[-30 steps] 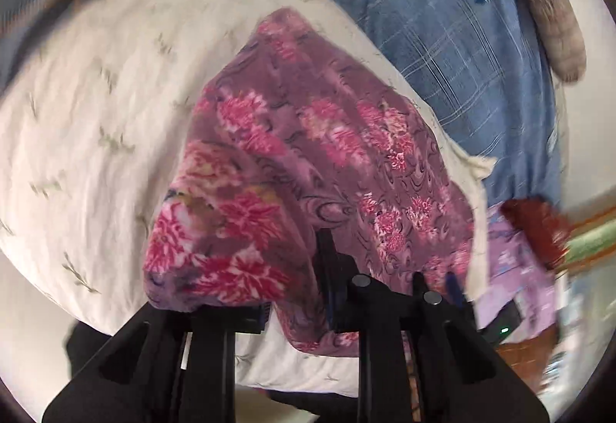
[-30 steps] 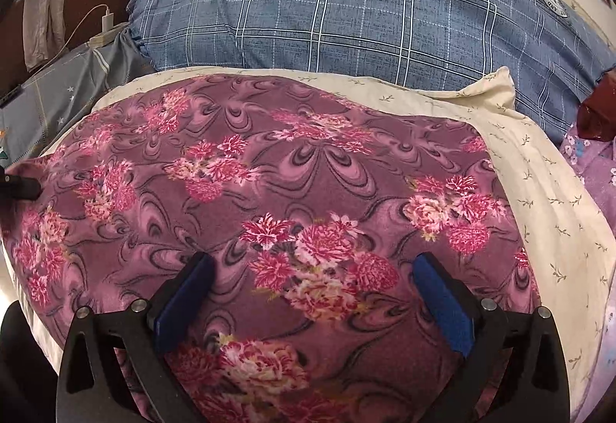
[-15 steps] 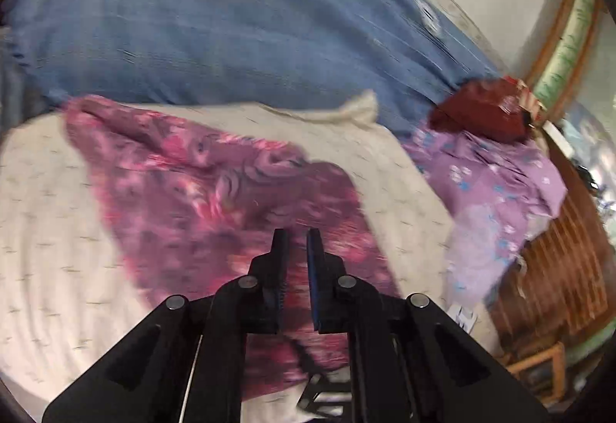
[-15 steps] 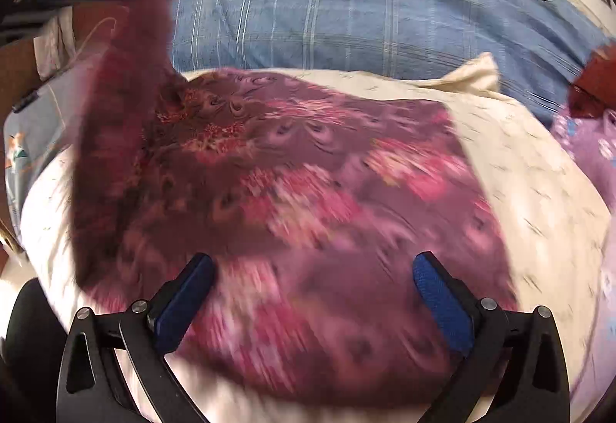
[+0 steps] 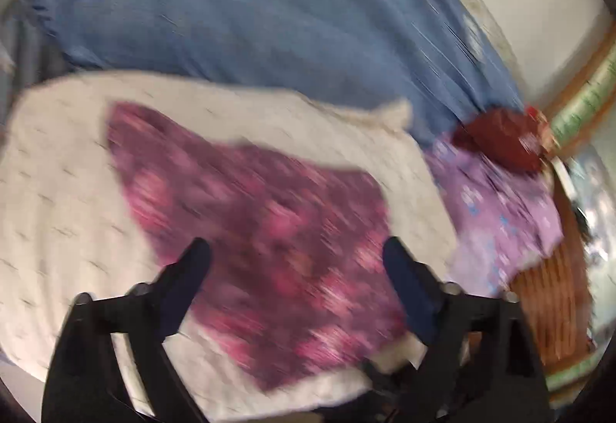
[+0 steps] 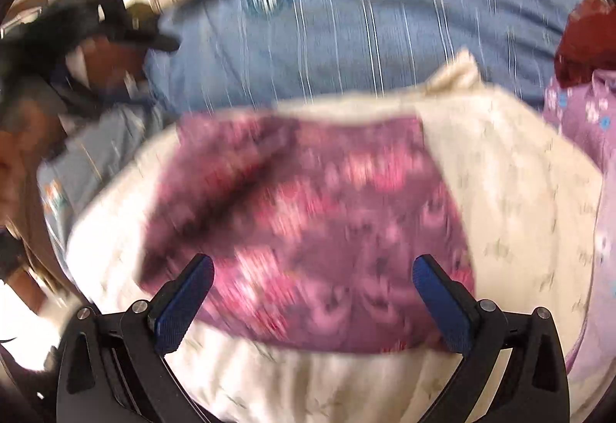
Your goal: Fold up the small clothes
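- Seemingly one fold is already in: the floral purple garment [image 5: 269,230] lies doubled over on the cream pillow [image 5: 57,192], a dark crease running across its left half in the right wrist view.
- Left gripper [image 5: 296,265] has just been opening; its jaws stand wide above the cloth with nothing pinched between them.
- Right gripper [image 6: 312,288] also hangs released over the garment's near edge.
- Further right, a lilac garment [image 5: 500,215] and a red cloth [image 5: 500,138] wait unfolded, so I judge most of the job remains.
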A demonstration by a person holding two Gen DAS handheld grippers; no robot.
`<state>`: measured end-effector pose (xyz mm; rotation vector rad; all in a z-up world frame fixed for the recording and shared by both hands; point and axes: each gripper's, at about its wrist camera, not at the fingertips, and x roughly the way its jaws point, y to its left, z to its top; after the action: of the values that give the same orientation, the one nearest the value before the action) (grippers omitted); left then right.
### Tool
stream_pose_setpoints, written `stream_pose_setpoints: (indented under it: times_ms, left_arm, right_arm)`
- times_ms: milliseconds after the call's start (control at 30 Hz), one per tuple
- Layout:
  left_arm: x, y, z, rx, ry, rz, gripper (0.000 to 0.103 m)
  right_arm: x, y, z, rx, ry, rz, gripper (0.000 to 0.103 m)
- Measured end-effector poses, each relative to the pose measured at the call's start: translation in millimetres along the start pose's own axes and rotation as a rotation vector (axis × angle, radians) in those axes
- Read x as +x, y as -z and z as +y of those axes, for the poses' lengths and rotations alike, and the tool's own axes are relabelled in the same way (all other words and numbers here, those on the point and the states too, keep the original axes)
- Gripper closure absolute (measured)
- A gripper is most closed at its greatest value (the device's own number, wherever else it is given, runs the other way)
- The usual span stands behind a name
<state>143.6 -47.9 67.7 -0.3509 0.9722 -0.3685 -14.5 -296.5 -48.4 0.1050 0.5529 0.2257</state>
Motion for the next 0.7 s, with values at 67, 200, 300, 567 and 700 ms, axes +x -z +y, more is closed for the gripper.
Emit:
stream_pose_setpoints:
  times_ms: [67,200,300,567,700]
  left_arm:
    - [7.4,-24.6,32.8,-0.066,-0.038,0.017,0.01]
    - [51.3,-47.9,86.0,-0.252,-0.003,0.151,0.01]
    - [79.7,-58.0,93.3,-0.262,-0.021,0.197,0.01]
    - [145.4,-81.0,101.7,-0.282,-0.154,0.332,0.01]
    - [154.1,-80.1,96.8,-0.248,-0.21,0.355,0.012]
  right_arm:
    - [0.0,-15.8,1.4,0.015,-0.09,-0.015,0.0]
    - [42.2,-41.3,6.9,0.089,-0.236,0.102,0.0]
    - [80.0,-52.2,12.8,0.132,-0.274,0.179,0.0]
    - [127.6,-64.9,28.3,0.187,-0.366,0.221,0.002]
    - [138.1,-72.5,38.5,0.132,-0.384,0.229,0.028]
